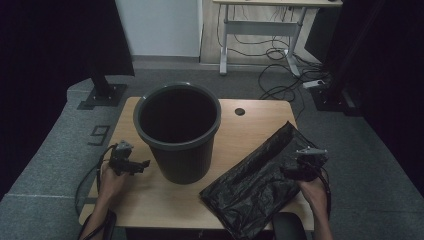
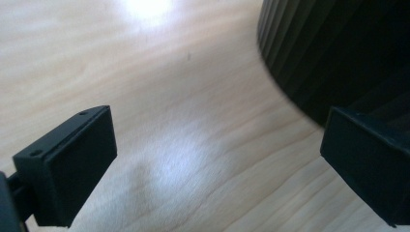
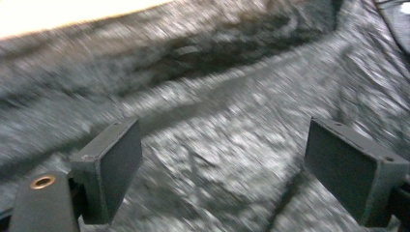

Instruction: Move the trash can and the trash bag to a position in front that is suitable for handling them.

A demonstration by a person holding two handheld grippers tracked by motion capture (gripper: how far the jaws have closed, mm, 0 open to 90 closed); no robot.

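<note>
High view: bag (image 1: pixel 260 182) overhangs table (image 1: pixel 150 200) near edge.

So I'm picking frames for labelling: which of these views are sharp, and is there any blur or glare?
High view: dim but sharp, the black bin and the black bag merge into shadow. Left gripper view: mostly crisp, with a bright glare patch on the table at the top. Right gripper view: the bag is smeared by motion blur, and a strip of table at the top left is overexposed.
</note>
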